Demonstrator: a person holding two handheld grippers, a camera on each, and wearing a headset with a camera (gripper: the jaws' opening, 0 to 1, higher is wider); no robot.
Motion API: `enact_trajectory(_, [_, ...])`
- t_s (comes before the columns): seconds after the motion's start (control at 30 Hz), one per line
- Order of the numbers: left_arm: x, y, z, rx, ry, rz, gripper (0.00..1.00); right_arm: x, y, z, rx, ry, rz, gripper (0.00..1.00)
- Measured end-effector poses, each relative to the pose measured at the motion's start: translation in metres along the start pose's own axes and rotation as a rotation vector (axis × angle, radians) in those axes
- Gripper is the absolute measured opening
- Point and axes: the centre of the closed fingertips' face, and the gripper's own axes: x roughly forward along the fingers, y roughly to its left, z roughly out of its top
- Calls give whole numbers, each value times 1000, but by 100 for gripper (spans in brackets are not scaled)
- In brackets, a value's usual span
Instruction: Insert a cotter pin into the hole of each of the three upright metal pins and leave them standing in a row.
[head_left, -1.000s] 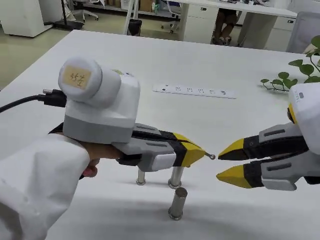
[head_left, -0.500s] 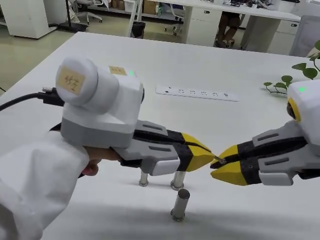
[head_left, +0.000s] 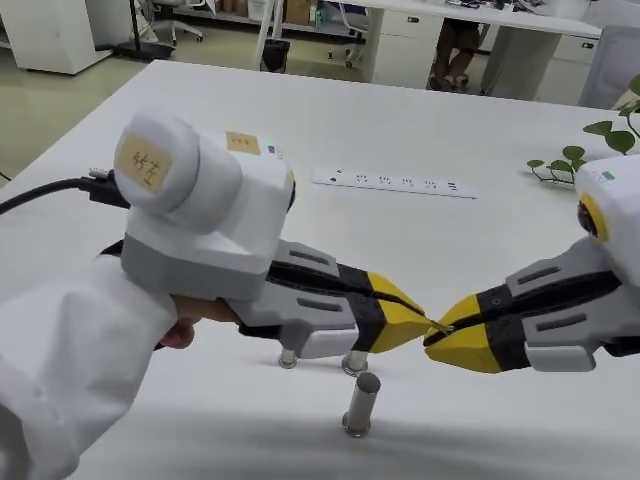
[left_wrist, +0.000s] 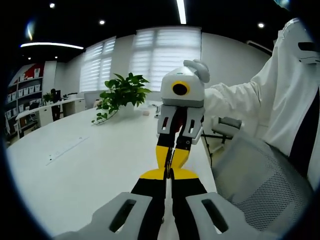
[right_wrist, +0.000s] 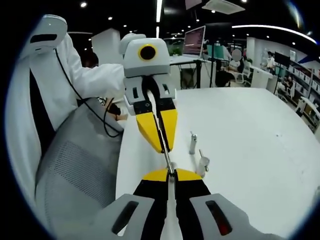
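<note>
The cotter pin (right_wrist: 165, 149) hangs in the air as a thin rod bridging the tips of our two grippers, just above the metal pins (head_left: 361, 403). The left gripper (head_left: 420, 322) has its jaws pressed together on one end. The right gripper (head_left: 441, 338) has its jaws closed on the other end, so both tongs pinch the same pin and nothing else.

Below, the nearest metal pin stands upright on the white table (head_left: 250, 110), and the other two stand just behind it, partly hidden under the left gripper. We cannot tell whether any hole is already filled. A power strip (head_left: 394, 183) lies well apart, farther back.

We judge this a handover, and the risk lies in the release. If one gripper lets go while the other grips only the very tip, the pin may swivel or fall. If we pull apart with both clamped, it may bend. Either gripper dipping lower could also topple the standing pins beneath.
</note>
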Motion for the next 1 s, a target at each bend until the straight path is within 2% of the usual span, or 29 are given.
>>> enact_trajectory(0.2, [3,-5,-8,26,31,-18,0,-1,6,-2,-32,33,30,0])
enact_trajectory(0.4, [5,-8,-10,28,33,-32,0,-1,9,-7,-55,67,47,0])
enact_trajectory(0.5, [6,-6,-13,14,29,-22,0,0,6,-7,-47,73,25,0])
enact_trajectory(0.57, [6,-4,-14,29,32,-13,0,0,3,-7,-54,74,6,0])
enact_trajectory(0.7, [6,-3,-16,53,41,-15,0,0,5,-6,-75,79,11,0])
enact_trajectory(0.83, [6,-2,-18,50,42,-9,1,1,5,-7,-87,94,11,0])
enact_trajectory(0.9, [5,2,-19,80,39,9,2,2,4,-8,-86,98,9,0])
enact_trajectory(0.97, [4,3,-22,60,44,10,6,2,4,-9,-85,98,10,0])
enact_trajectory(1.0, [3,4,-23,52,40,14,11,3,3,-10,-82,103,10,0])
